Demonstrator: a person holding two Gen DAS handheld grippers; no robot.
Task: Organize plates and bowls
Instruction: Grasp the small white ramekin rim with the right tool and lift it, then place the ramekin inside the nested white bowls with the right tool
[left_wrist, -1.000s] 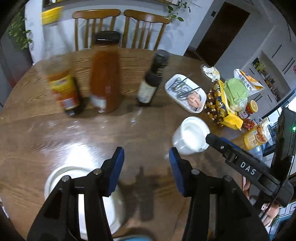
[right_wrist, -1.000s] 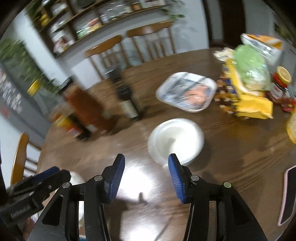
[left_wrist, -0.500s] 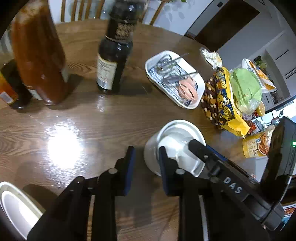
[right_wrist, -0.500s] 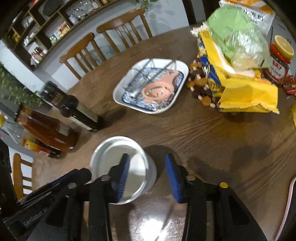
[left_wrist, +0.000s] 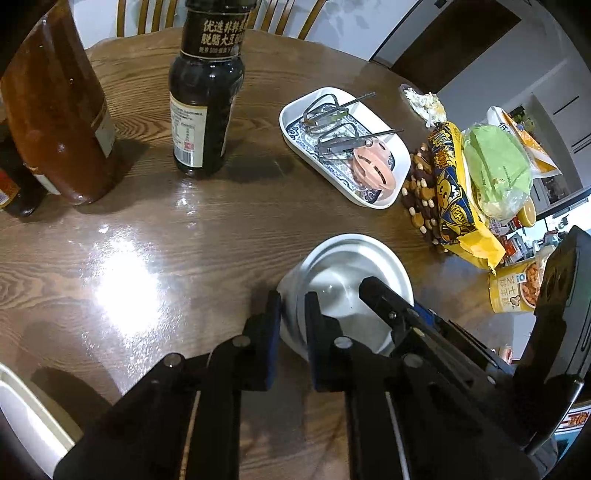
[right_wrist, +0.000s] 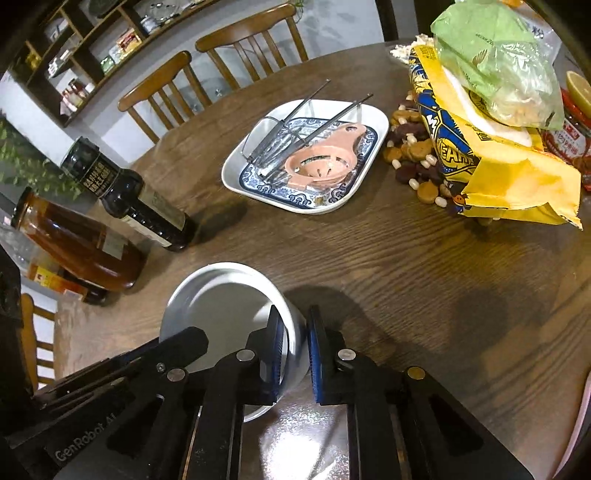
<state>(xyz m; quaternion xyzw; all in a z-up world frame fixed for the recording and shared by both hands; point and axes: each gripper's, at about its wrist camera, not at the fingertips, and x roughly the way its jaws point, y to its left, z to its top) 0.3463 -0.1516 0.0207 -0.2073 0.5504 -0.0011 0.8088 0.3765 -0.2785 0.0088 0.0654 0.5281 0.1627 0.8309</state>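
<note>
Both my grippers pinch the white bowl (right_wrist: 229, 314) on the desk (right_wrist: 388, 258): left fingers (left_wrist: 273, 325) and right fingers (right_wrist: 317, 350) nearly closed over opposite walls; uneven lifting could slip the glazed rim free

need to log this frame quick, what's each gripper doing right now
left gripper: shut on the white bowl, pinching its rim.
right gripper: shut on the same white bowl, pinching the opposite side of the rim.

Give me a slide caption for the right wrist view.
Both grippers clamp the white bowl by opposite rim walls on the wooden table.
</note>
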